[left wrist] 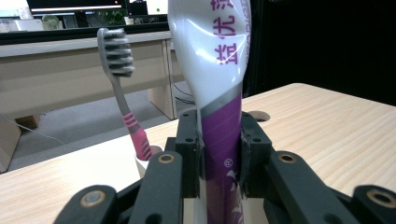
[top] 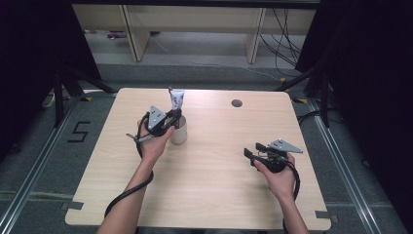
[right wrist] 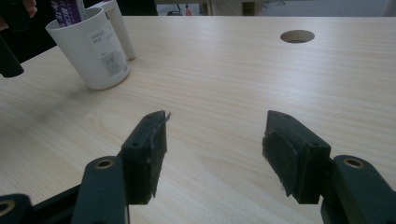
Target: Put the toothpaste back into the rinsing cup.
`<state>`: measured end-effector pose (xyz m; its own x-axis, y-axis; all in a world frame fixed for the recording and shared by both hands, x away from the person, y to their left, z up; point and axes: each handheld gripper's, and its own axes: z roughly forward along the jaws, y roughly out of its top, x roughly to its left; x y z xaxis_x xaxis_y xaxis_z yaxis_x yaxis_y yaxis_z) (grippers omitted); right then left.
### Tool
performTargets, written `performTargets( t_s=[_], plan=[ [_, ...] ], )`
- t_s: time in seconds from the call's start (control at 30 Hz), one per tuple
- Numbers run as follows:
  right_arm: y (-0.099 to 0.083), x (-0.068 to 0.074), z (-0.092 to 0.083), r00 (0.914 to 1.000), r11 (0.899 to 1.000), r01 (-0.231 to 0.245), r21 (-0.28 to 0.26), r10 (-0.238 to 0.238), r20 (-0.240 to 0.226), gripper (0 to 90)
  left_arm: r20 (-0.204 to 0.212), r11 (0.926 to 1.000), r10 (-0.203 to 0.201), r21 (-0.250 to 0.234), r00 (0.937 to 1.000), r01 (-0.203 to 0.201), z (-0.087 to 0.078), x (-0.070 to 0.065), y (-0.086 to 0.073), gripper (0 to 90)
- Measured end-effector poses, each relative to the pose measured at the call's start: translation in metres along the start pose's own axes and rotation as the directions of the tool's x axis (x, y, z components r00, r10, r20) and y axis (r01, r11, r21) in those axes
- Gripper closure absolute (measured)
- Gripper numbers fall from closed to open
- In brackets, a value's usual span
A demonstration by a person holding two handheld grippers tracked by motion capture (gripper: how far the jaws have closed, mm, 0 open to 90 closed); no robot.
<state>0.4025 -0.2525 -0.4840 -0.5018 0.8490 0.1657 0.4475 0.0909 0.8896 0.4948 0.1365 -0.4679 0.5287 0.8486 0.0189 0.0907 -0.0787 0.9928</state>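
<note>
Upright inside the white cup (top: 178, 131), a purple-and-white toothpaste tube (left wrist: 219, 93) is clamped between the left gripper's (left wrist: 219, 154) jaws, a pink-handled toothbrush (left wrist: 122, 88) standing in the cup beside it. Well apart from the cup, the right gripper (right wrist: 215, 149) hovers over the wooden table (top: 214, 161), jaws spread around nothing.

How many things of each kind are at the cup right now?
Cup: 1
Toothbrush: 1
Toothpaste tube: 1, clamped in the left hand-held gripper
Total: 3

One cup (top: 178, 132), one toothbrush (left wrist: 122, 88), one toothpaste tube (left wrist: 219, 93).
</note>
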Motion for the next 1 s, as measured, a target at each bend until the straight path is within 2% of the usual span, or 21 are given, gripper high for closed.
performTargets(
  t_s=[0.13, 0.17, 0.2, 0.23, 0.27, 0.6, 0.63, 0.67, 0.77, 0.8, 0.83, 0.87, 0.97, 1.0],
  plan=[
    [-0.0007, 0.0006, 0.0008, 0.9999, 1.0, -0.009, -0.005, 0.009, -0.009, 40.0, 0.002, 0.9999, -0.004, 0.009, 1.0, 0.004, 0.0005, 0.0003, -0.0028, 73.6],
    [-0.0003, 0.0007, -0.0002, 1.0, 1.0, -0.007, 0.013, 0.007, -0.006, 40.0, 0.0, 0.9999, -0.004, 0.013, 1.0, 0.004, 0.0005, 0.0003, -0.0033, 73.7],
    [-0.0008, 0.0035, 0.0001, 0.9989, 0.999, -0.045, 0.014, 0.045, -0.011, 40.1, 0.001, 0.9999, -0.006, 0.015, 1.0, 0.006, 0.0005, 0.0003, -0.0039, 73.6],
    [-0.0002, 0.0006, 0.0002, 1.0, 1.0, -0.003, 0.007, 0.003, -0.005, 40.1, 0.002, 0.9998, -0.006, 0.017, 1.0, 0.005, 0.0007, 0.0006, -0.0044, 73.6],
    [0.0, 0.0005, -0.0004, 1.0, 1.0, 0.0, 0.014, 0.001, -0.006, 40.0, 0.002, 0.9998, -0.005, 0.017, 1.0, 0.005, 0.0008, 0.0007, -0.0049, 73.6],
    [-0.0006, 0.0014, 0.0013, 1.0, 1.0, -0.002, 0.02, 0.002, -0.007, 40.1, 0.004, 0.9996, -0.01, 0.028, 0.9999, 0.009, 0.0021, 0.0015, -0.0067, 73.6],
    [-0.0014, 0.0046, 0.0018, 0.9987, 0.999, -0.045, 0.015, 0.046, -0.021, 40.0, 0.004, 0.9996, -0.01, 0.027, 0.9999, 0.01, 0.0024, 0.0014, -0.0068, 73.6],
    [-0.0014, 0.0026, 0.0025, 0.9994, 1.0, -0.024, 0.01, 0.024, -0.023, 40.1, 0.005, 0.9996, -0.01, 0.027, 0.9999, 0.01, 0.0024, 0.0014, -0.0069, 73.7],
    [-0.0017, 0.0022, 0.0032, 0.9995, 1.0, -0.02, 0.005, 0.02, -0.025, 40.0, 0.005, 0.9996, -0.009, 0.027, 1.0, 0.009, 0.0026, 0.0011, -0.0071, 73.6],
    [-0.002, 0.0055, 0.0023, 0.998, 0.998, -0.058, 0.013, 0.058, -0.024, 40.1, 0.006, 0.9996, -0.008, 0.027, 0.9999, 0.008, 0.0027, 0.0011, -0.0071, 73.6],
    [-0.0017, 0.0023, 0.0033, 0.9994, 1.0, -0.022, 0.005, 0.022, -0.027, 40.0, 0.006, 0.9996, -0.008, 0.027, 0.9999, 0.008, 0.0028, 0.0011, -0.0071, 73.6],
    [-0.002, 0.0059, 0.0026, 0.998, 0.998, -0.06, 0.01, 0.06, -0.02, 40.0, 0.007, 0.9995, -0.007, 0.03, 1.0, 0.006, 0.0029, 0.0012, -0.0073, 73.6],
    [-0.002, 0.0052, 0.0029, 0.9985, 0.999, -0.049, 0.007, 0.05, -0.023, 40.0, 0.008, 0.9993, -0.01, 0.035, 0.9999, 0.009, 0.0032, 0.001, -0.0078, 73.6],
    [-0.0018, 0.0024, 0.0034, 0.9994, 1.0, -0.022, 0.005, 0.022, -0.027, 40.1, 0.006, 0.9992, -0.008, 0.039, 1.0, 0.007, 0.0032, 0.001, -0.0081, 73.6]
  ],
)
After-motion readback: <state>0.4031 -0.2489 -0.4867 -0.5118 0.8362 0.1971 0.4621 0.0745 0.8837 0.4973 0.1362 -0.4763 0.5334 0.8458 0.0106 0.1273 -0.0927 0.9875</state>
